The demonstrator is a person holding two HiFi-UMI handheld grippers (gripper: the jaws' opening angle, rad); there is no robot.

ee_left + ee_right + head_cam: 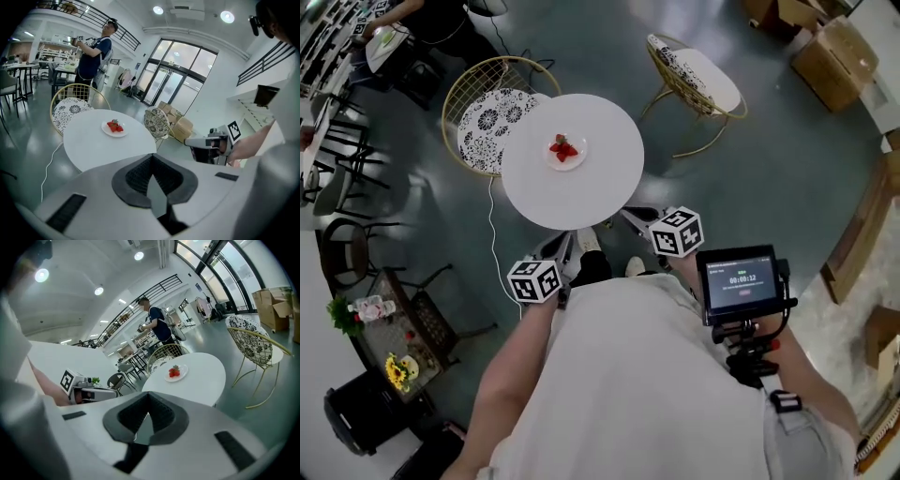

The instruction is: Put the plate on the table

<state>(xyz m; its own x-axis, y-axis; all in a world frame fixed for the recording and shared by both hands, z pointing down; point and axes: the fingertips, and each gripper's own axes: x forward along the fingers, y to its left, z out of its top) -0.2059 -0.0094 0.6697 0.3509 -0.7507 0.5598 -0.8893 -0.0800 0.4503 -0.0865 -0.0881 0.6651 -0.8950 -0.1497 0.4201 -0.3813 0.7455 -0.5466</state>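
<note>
A small white plate with red strawberries on it rests near the middle of the round white table. It also shows in the left gripper view, plate, and in the right gripper view, plate. Both grippers hang close to my body, short of the table's near edge and well apart from the plate. My left gripper is shut with nothing in it. My right gripper is shut as well, also holding nothing.
Two gold wire chairs with patterned cushions stand beyond the table, one at the left and one at the right. Cardboard boxes sit far right. A person stands at the dark tables behind. A white cable trails on the floor.
</note>
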